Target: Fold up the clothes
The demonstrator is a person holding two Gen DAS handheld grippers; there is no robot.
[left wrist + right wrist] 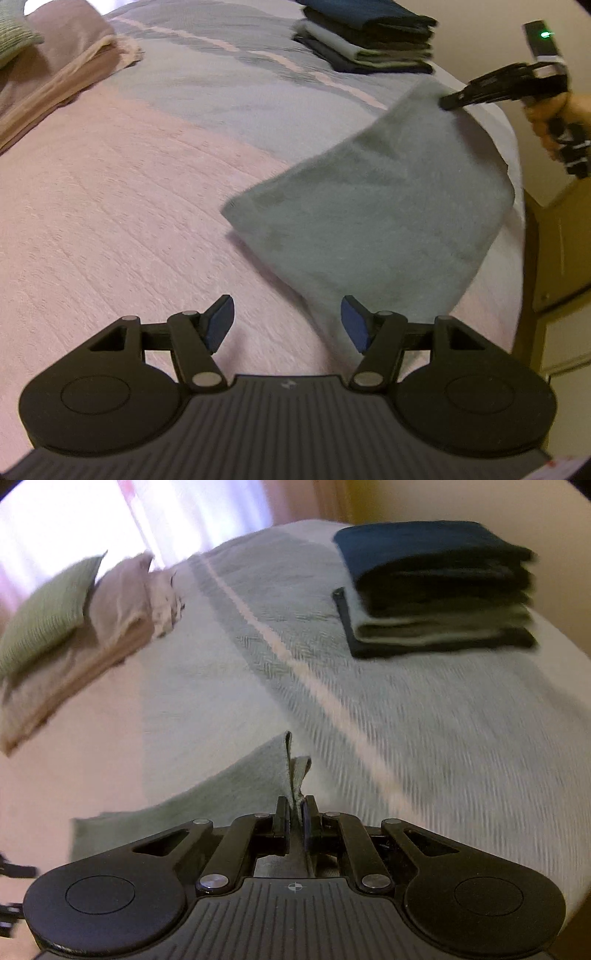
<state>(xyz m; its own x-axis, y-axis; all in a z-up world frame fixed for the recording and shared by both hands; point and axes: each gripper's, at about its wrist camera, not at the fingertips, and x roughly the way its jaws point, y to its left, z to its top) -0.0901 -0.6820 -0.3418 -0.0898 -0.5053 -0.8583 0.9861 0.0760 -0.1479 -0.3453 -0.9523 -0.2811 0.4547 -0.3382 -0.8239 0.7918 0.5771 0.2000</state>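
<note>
A folded grey-green cloth hangs lifted above the bed, held by its far corner. My right gripper is shut on that corner, a hand on its handle at the right edge. In the right wrist view the cloth's edge stands pinched between the closed pads of the right gripper, and the rest of the cloth trails down to the left. My left gripper is open low over the pink bedspread, just left of the cloth's near corner, with nothing between its blue pads.
A stack of folded dark and light clothes sits at the far right of the bed. Pink bedding and a green pillow lie far left. The bed's right edge and a wooden cabinet are close by.
</note>
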